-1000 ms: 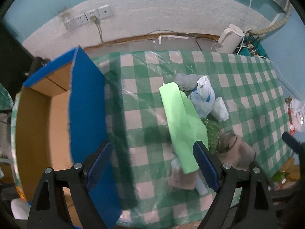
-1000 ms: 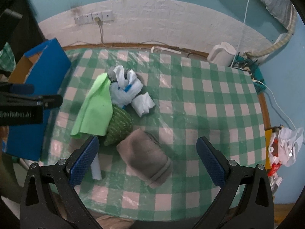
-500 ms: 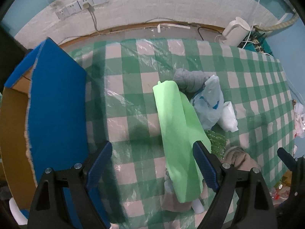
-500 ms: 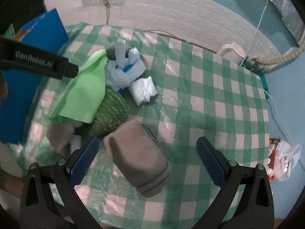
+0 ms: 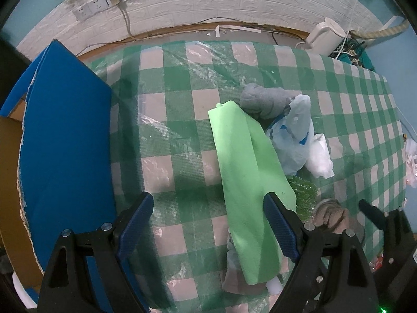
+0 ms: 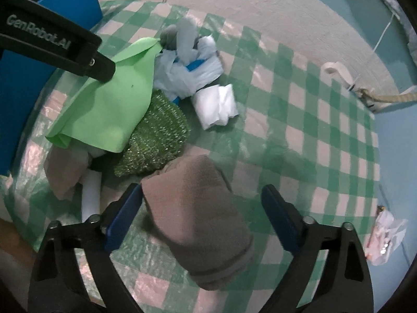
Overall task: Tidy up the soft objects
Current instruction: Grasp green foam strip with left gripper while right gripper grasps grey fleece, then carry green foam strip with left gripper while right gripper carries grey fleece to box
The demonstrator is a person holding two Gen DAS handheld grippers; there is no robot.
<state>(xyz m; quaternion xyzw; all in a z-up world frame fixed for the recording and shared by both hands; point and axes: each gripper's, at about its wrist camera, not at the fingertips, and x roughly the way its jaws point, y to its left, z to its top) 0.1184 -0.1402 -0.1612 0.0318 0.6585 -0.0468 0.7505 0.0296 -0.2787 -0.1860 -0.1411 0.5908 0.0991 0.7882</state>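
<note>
A pile of soft things lies on the green checked table. A rolled brown sock sits between the fingers of my right gripper, whose jaws are closing; the left pad is at the sock's edge and the right pad stands apart from it. Behind it are a green scrubber, a light green cloth, a plastic bag and a white pack. My left gripper points down, open, with the green cloth lying by its right finger. A grey sock lies behind the cloth.
An open cardboard box with a blue flap stands at the table's left. A white kettle and cables sit at the far right corner. Under the green cloth lie a beige cloth and a white tube. A crumpled wrapper lies beyond the right edge.
My right gripper came down over the brown sock, which now sits between its slightly narrowed jaws. My left gripper sank closer to the green cloth.
</note>
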